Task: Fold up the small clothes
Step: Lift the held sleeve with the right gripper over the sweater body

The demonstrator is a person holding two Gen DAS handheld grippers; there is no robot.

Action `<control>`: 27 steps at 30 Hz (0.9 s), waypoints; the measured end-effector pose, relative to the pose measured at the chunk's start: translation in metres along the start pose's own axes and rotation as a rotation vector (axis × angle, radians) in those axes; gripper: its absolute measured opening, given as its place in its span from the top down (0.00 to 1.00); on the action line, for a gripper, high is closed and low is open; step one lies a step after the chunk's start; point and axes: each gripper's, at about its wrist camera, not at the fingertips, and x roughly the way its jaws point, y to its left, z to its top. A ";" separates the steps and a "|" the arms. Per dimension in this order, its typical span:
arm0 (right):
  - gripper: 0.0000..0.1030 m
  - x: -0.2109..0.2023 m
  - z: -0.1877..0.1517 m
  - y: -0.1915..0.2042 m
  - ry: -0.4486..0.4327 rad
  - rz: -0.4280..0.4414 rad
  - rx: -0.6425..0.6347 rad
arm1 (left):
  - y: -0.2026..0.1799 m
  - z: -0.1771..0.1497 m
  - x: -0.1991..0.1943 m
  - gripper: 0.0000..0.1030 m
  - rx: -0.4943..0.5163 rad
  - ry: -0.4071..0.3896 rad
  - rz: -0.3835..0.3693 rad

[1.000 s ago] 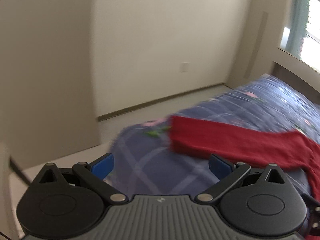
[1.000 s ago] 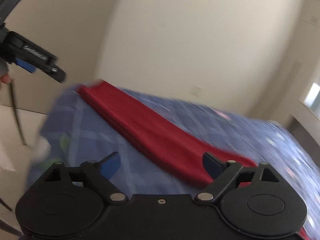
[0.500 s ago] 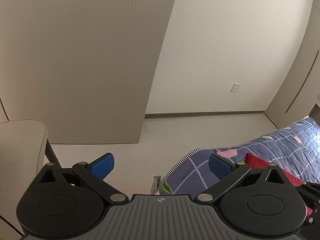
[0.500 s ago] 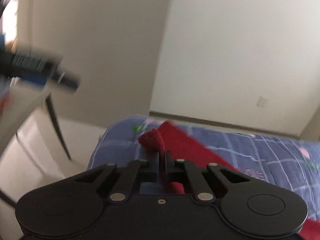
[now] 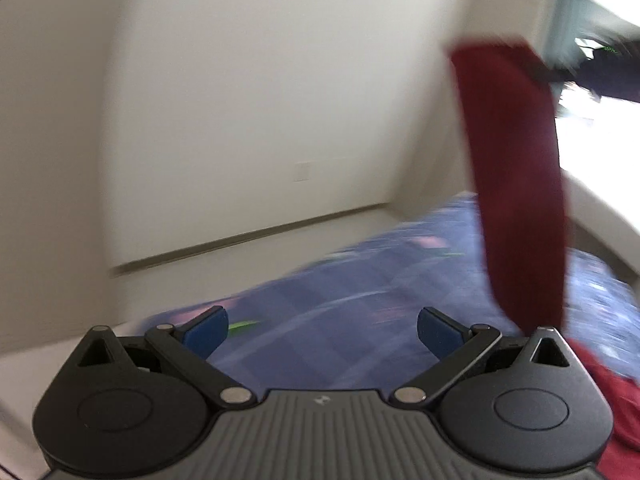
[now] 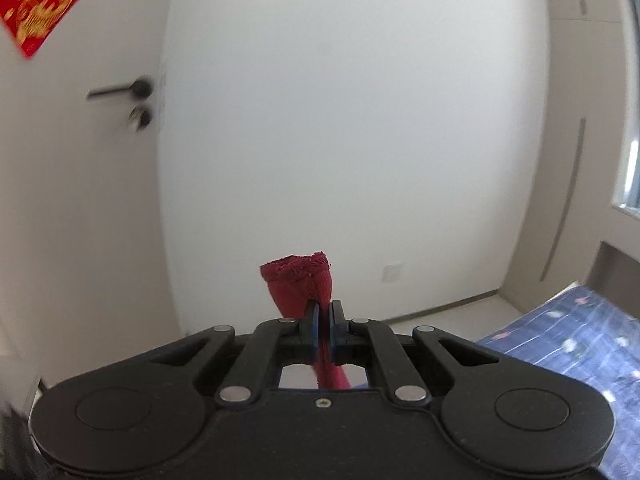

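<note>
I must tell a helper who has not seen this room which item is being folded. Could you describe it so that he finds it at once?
Look first at the bed with the blue patterned quilt. Above its right part a long red garment hangs down, with its lower end lying on the quilt. Its top end is pinched in the right gripper; it is the only plain dark red cloth there, while the left gripper is open and holds nothing.

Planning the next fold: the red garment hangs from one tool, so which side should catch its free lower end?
Left. Its tool is open and empty above the bed, beside the hanging garment. The right tool is shut on the garment's top end.
</note>
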 end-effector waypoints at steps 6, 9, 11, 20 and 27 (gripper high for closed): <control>0.96 -0.035 0.017 -0.041 -0.037 -0.019 0.032 | -0.093 0.013 0.048 0.00 0.148 -0.035 -0.245; 0.96 -0.047 0.015 -0.050 -0.058 -0.025 0.041 | -0.132 0.013 0.064 0.00 0.225 -0.026 -0.336; 0.96 -0.050 0.009 -0.055 -0.074 -0.022 0.048 | -0.151 0.008 0.068 0.00 0.264 -0.002 -0.406; 0.96 -0.075 -0.027 -0.079 -0.139 -0.057 0.073 | -0.220 -0.029 0.079 0.09 0.447 0.018 -0.279; 0.96 -0.151 -0.093 -0.141 -0.249 -0.252 0.172 | -0.242 -0.026 0.095 0.33 0.471 0.025 -0.123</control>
